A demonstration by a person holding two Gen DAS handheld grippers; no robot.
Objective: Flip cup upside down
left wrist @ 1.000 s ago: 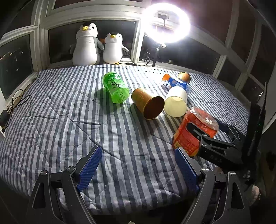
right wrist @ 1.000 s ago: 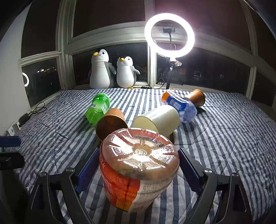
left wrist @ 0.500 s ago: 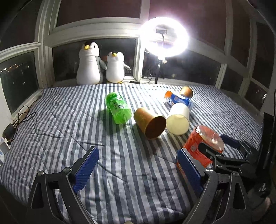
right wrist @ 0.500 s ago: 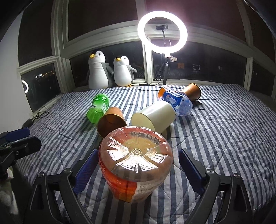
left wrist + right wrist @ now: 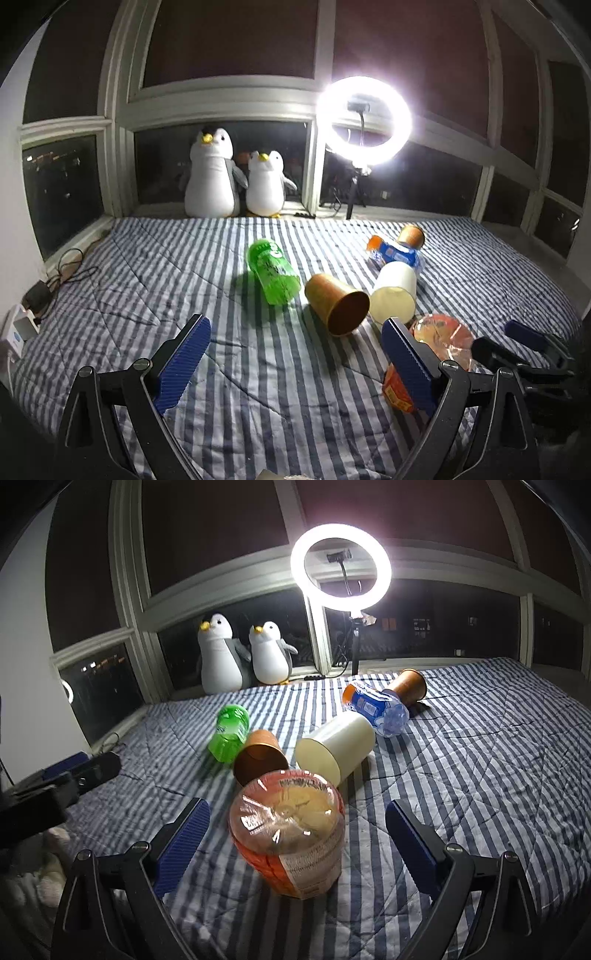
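A clear cup with an orange label stands bottom-up on the striped bed. My right gripper is open around it, with a gap between the cup and each blue pad. In the left wrist view the same cup shows just behind my right finger. My left gripper is open over bare bedding and holds nothing. A brown paper cup and a cream cup lie on their sides just beyond, mouths towards me.
A green bottle lies left of the brown cup. A blue bottle and a second brown cup lie farther back. Two plush penguins and a ring light stand at the window. Cables and a charger lie at the left edge.
My right gripper has drawn back from the orange-labelled cup, which now stands free and looks smaller between the fingers. Both views have tilted up, and the left gripper has shifted.
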